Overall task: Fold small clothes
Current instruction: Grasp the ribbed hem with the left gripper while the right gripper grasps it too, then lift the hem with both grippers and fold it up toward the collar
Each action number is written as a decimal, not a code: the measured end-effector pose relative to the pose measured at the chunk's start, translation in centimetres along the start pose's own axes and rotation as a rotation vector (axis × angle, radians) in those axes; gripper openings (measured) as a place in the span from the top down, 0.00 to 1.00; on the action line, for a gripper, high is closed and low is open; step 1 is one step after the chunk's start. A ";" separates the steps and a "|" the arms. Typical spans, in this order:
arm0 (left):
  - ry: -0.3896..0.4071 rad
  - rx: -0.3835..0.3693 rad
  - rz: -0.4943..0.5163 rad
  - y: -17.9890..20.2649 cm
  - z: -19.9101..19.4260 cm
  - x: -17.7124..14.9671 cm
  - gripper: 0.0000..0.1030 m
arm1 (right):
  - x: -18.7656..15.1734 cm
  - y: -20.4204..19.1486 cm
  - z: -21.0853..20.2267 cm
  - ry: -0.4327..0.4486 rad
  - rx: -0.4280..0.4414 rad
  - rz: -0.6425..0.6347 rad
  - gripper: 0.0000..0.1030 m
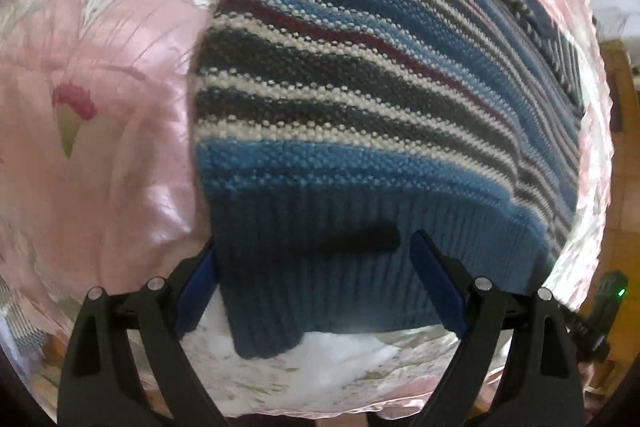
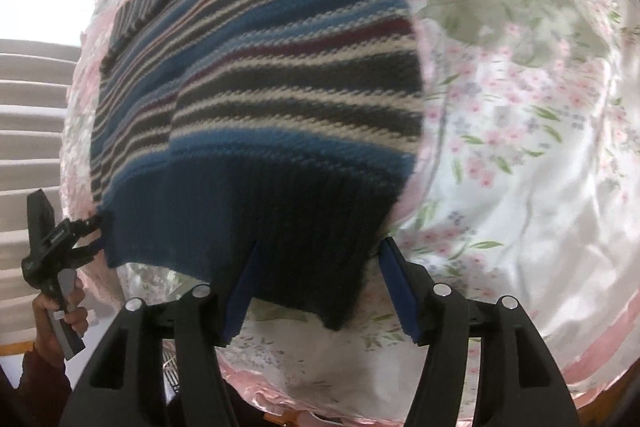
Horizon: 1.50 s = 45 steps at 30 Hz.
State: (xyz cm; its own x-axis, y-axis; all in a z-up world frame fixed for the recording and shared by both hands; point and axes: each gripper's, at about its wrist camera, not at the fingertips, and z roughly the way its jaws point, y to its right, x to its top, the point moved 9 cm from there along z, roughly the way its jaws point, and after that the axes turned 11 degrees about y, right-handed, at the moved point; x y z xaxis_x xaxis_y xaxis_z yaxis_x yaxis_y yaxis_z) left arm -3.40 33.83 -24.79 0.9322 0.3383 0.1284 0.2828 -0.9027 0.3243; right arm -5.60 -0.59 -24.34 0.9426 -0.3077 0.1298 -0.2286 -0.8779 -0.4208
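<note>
Bedspread (image 1: 120, 131), pink floral satin, carries striped sweater (image 1: 380, 75) laid flat, ribbed hem (image 1: 320, 267) twd near edge. Both grippers at hem corners, presumably for fold: left gripper (image 1: 316, 287) and right gripper (image 2: 316, 287) jaws spread, straddling hem, not clamped.

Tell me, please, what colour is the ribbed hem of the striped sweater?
The ribbed hem is plain blue, clearest in the left wrist view.
</note>
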 end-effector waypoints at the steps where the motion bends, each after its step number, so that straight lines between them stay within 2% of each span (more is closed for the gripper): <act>1: -0.013 -0.039 -0.026 0.5 0.1 -0.1 0.19 | -0.1 -0.3 0.1 -0.009 0.018 -0.001 0.41; 3: -0.011 -0.027 -0.025 0.4 0.1 -0.2 0.21 | -0.3 -0.3 0.3 -0.024 0.027 -0.006 0.46; 5: -0.015 -0.010 -0.005 0.4 0.5 -0.1 0.28 | -0.4 -0.3 0.5 -0.031 0.036 0.002 0.52; 8: -0.018 0.006 -0.002 0.3 0.7 0.4 0.46 | -0.5 -0.3 0.4 -0.040 0.064 0.023 0.64; 9: -0.018 0.005 0.001 0.3 0.6 0.4 0.53 | -0.5 -0.5 0.3 -0.039 0.072 0.018 0.64; 11: -0.019 0.012 0.009 -0.4 0.1 0.3 0.57 | -0.6 -0.9 0.4 -0.047 0.064 -0.018 0.64; 14: -0.016 0.027 0.017 -0.7 -0.3 0.0 0.60 | -1.2 -1.0 1.1 -0.082 0.062 -0.035 0.63; 17: -0.024 0.039 0.035 -0.5 0.1 -0.4 0.61 | -1.2 -1.2 1.4 -0.082 0.073 -0.039 0.66; 18: -0.035 0.041 0.034 -0.6 0.4 -0.5 0.60 | -1.2 -1.3 1.4 -0.079 0.073 -0.043 0.69; 20: -0.048 0.041 0.028 -0.8 0.9 -0.4 0.59 | -1.1 -1.4 1.2 -0.068 0.083 -0.042 0.81; 22: -0.059 0.025 -0.004 -1.0 1.0 -0.3 0.59 | -0.9 -1.3 0.8 -0.058 0.096 -0.040 0.87; 26: -0.077 -0.008 -0.054 -1.7 0.7 -0.5 0.56 | -0.8 -1.1 0.2 -0.050 0.110 -0.027 0.87; 30: -0.080 -0.010 -0.038 -1.5 0.6 -1.2 0.48 | -1.0 -1.1 0.8 -0.057 0.100 -0.032 0.86; 32: -0.077 0.011 -0.007 -0.9 0.9 -1.2 0.51 | -1.0 -1.5 1.0 -0.053 0.094 -0.042 0.87; 33: -0.073 0.016 0.003 -0.2 1.1 -1.2 0.59 | -0.9 -1.8 0.9 -0.048 0.095 -0.048 0.87; 34: -0.073 0.002 0.007 0.2 1.1 -1.1 0.73 | -0.8 -1.9 0.8 -0.042 0.099 -0.056 0.88; 37: -0.068 -0.036 -0.003 1.0 0.5 -0.8 0.88 | -0.4 -2.3 -0.3 -0.023 0.124 -0.068 0.90; 45: 0.015 -0.204 -0.059 3.7 -2.9 1.9 0.91 | 3.3 -4.1 -4.0 0.065 0.249 -0.031 0.90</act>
State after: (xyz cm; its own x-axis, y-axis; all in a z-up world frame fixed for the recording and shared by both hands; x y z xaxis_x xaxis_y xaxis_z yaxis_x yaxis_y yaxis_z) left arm -1.23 31.89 -20.67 0.9115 0.3943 0.1173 0.2838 -0.8091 0.5147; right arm -2.52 0.47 -18.58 0.9288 -0.3121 0.2000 -0.1254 -0.7724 -0.6227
